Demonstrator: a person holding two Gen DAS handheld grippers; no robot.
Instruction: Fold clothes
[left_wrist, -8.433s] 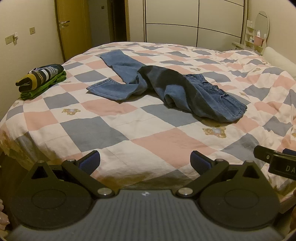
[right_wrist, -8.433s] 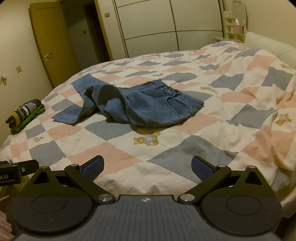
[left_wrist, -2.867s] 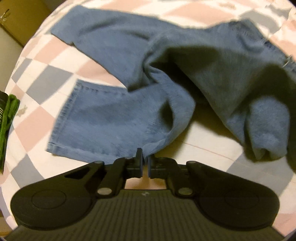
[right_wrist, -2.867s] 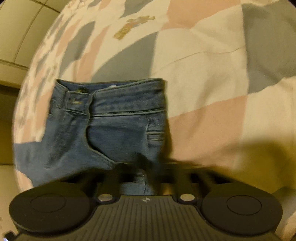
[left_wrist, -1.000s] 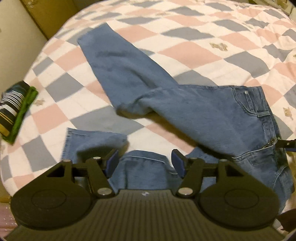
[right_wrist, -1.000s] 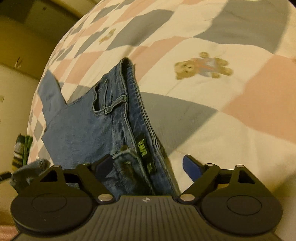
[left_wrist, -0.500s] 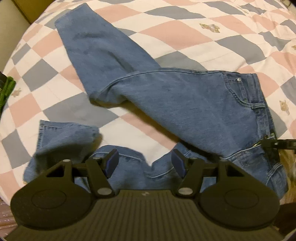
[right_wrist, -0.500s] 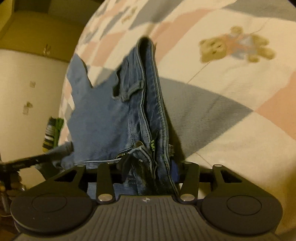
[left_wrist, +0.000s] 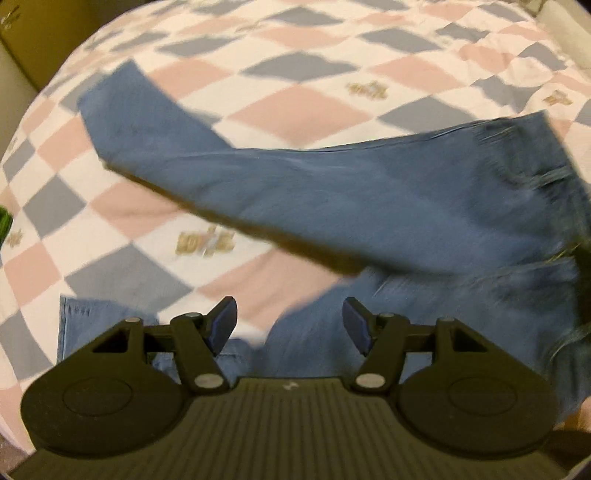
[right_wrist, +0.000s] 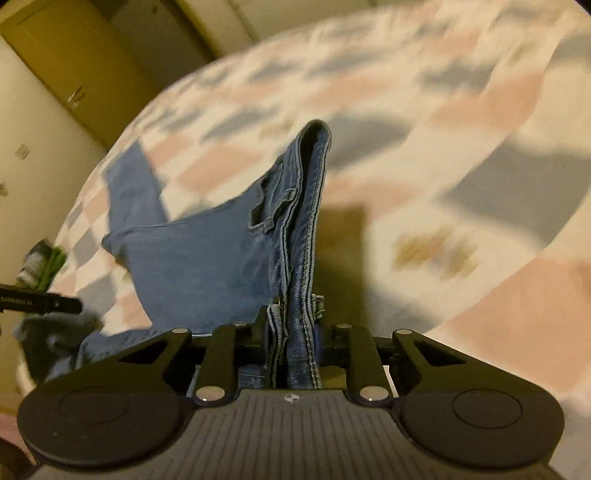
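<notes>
Blue jeans (left_wrist: 369, 206) lie spread across the checked quilt, one leg running to the upper left, the other leg's hem (left_wrist: 92, 321) at the lower left. My left gripper (left_wrist: 290, 321) hovers open above the lower leg fabric, pads apart and gripping nothing. In the right wrist view the jeans (right_wrist: 207, 266) hang from their waistband, which stands up doubled between the fingers. My right gripper (right_wrist: 291, 343) has its jaws closing, with the pads pressed on that waistband near the belt loop. The view is blurred by motion.
The quilt (left_wrist: 295, 110) with pink, grey and white squares covers the round bed. A folded stack of green and striped clothes (right_wrist: 44, 266) sits at the bed's left edge. A wooden door (right_wrist: 74, 55) and cupboard fronts stand behind. The left tool's side (right_wrist: 40, 303) shows at left.
The right gripper's jaws have come together on the waistband and lifted it off the quilt. The left gripper has shifted across the jeans, still open.
</notes>
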